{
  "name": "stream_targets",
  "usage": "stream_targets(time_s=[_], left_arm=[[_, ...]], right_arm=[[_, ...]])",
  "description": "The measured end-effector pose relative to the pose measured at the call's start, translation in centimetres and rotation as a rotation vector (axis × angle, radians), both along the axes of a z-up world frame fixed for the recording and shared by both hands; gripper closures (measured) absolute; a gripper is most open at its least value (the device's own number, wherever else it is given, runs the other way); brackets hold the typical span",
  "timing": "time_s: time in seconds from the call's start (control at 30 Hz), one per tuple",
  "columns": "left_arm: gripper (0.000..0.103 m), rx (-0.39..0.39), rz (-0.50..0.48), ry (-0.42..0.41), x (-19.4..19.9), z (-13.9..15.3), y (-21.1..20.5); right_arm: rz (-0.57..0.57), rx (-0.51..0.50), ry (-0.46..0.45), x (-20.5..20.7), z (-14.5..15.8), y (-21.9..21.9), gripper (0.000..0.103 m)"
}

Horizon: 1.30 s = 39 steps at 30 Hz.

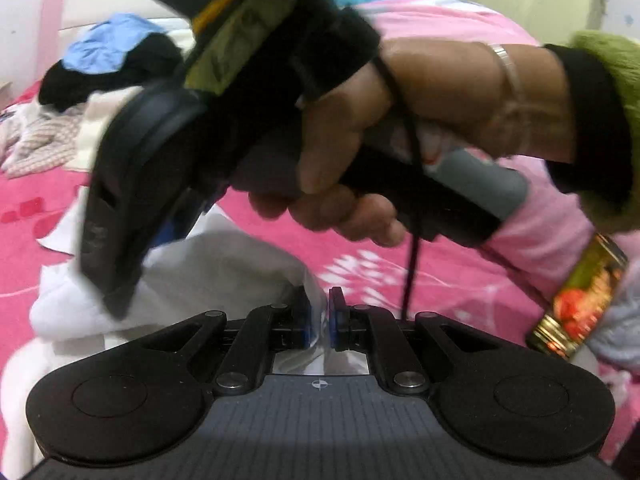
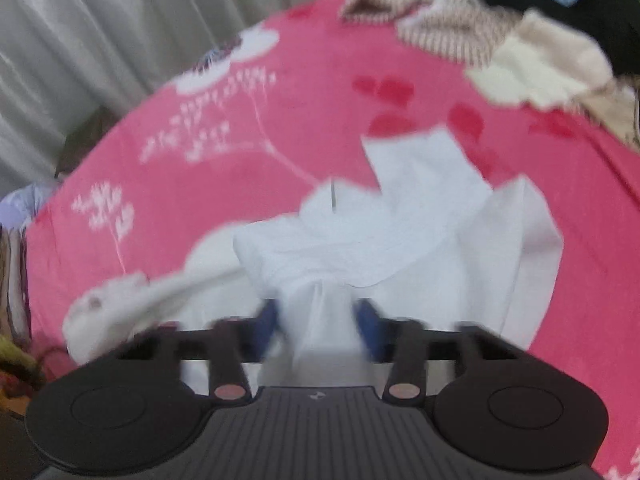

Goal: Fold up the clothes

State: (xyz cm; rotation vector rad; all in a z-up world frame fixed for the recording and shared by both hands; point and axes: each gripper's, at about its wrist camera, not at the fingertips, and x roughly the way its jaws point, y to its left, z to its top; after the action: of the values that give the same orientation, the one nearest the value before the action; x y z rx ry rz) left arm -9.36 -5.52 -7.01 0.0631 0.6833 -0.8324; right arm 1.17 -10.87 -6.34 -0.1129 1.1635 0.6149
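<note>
Pink floral bed carrying white garment, bunched mid-bed, pinched by left gripper and right gripper, both clamped on cloth; best lifted evenly, edges kept taut and aligned.

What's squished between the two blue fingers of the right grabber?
A bunched fold of the white garment sits between the right gripper's blue pads. The right wrist view shows it, though blurred.
</note>
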Motion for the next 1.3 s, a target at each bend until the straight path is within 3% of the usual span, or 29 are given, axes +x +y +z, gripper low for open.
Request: stream_targets(time_s=[0.03, 0.13, 0.27, 0.43, 0.53, 0.57, 0.6, 0.7, 0.77, 1.23, 1.27, 1.3], left_arm=[[0.096, -0.002, -0.015, 0.005, -0.6, 0.0, 0.0], [0.095, -0.008, -0.040, 0.014, -2.0, 0.3, 0.4], [0.079, -0.013, -0.031, 0.011, -2.8, 0.9, 1.4], [0.070, -0.002, 0.061, -0.017, -0.2, 2.4, 3.8], [0.053, 0.082, 0.123, -0.083, 2.6, 2.7, 5.0], [0.043, 0.133, 0.127, -0.110, 3.7, 2.4, 5.2], [0.041, 0.200, 0.131, -0.142, 4.7, 1.9, 5.3], [0.040, 0.379, 0.101, -0.230, 7.3, 0.3, 5.0], [0.040, 0.442, 0.087, -0.258, 8.8, -0.8, 4.9], [0.036, 0.567, -0.175, -0.496, 11.9, -4.6, 1.0], [0.039, 0.559, -0.184, -0.497, 12.1, -4.7, 0.9], [0.048, 0.551, -0.191, -0.488, 12.4, -4.8, 0.7]], right_arm=[[-0.024, 0.000, -0.010, -0.5, 0.1, -0.8, 0.092], [-0.126, 0.002, -0.052, -2.4, 1.4, -4.6, 0.098], [-0.306, -0.028, -0.092, -5.1, 2.8, -10.4, 0.098], [-0.477, -0.033, -0.103, -7.5, 3.0, -15.6, 0.098], [-0.509, -0.014, -0.103, -8.2, 3.1, -16.9, 0.098], [-0.506, -0.006, -0.110, -8.4, 3.3, -17.0, 0.098], [-0.501, 0.001, -0.120, -8.4, 3.5, -16.9, 0.098], [-0.475, 0.007, -0.153, -8.1, 4.2, -16.5, 0.098], [-0.455, 0.006, -0.172, -7.9, 4.6, -16.5, 0.098], [-0.427, 0.021, -0.136, -7.3, 3.9, -17.4, 0.098], [-0.429, 0.022, -0.133, -7.3, 3.8, -17.4, 0.098], [-0.430, 0.022, -0.130, -7.2, 3.8, -17.4, 0.098]])
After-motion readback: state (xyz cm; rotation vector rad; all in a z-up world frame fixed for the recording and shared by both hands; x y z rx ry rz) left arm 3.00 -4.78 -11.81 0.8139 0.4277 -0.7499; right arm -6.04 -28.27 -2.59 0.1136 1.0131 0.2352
